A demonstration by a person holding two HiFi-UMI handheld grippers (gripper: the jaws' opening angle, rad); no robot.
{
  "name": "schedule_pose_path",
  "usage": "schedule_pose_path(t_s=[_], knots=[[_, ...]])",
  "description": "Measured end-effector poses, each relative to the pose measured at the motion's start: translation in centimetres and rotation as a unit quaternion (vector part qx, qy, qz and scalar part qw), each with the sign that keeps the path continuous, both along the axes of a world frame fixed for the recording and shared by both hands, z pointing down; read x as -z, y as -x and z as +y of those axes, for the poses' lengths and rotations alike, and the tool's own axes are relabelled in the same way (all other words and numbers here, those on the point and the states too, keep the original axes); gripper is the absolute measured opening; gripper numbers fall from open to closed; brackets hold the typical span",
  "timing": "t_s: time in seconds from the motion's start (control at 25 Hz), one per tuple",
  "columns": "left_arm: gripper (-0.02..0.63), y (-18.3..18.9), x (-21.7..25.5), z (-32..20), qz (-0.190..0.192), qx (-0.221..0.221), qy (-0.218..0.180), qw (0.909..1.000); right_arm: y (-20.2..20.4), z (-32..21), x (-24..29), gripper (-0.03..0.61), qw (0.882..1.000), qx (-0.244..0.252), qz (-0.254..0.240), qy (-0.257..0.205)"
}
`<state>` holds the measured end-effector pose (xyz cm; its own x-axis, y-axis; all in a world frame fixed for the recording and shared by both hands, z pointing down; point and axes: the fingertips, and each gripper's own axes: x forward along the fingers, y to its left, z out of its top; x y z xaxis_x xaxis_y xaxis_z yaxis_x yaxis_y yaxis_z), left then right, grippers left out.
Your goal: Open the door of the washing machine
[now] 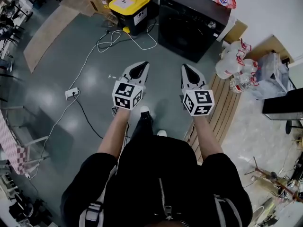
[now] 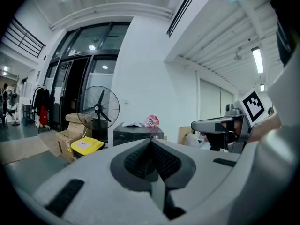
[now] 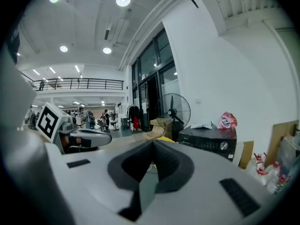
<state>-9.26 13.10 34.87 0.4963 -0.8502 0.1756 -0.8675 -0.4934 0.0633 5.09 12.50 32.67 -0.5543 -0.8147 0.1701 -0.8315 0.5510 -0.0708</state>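
We are standing on the grey floor (image 1: 47, 79), well apart from the washing machine (image 1: 189, 13), which is sitting by the white wall (image 1: 265, 8) ahead of us. Its dark door (image 1: 182, 40) is looking closed to us. We are holding the left hand-held gripper (image 1: 138, 68) and the right hand-held gripper (image 1: 189, 71) out in front, side by side, and both are keeping their jaws pressed together with nothing between them. Here is what we are worrying about: white cables (image 1: 102, 44) are lying on the floor between us and the machine, so our feet could catch on them. The door is black on a black front, so we could reach for the wrong spot. Big water bottles (image 1: 232, 63) are standing just beside the machine, and we could bump them
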Motion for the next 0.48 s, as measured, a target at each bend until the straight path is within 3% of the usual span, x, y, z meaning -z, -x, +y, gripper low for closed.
schedule_pose_path(t_s=[0.48], knots=[[0.003,6.4,-0.9,-13.3,-0.003,-0.048,0.012,0.9988,7.1,-12.0,0.0,0.004,0.999,-0.039,0.000,0.008]])
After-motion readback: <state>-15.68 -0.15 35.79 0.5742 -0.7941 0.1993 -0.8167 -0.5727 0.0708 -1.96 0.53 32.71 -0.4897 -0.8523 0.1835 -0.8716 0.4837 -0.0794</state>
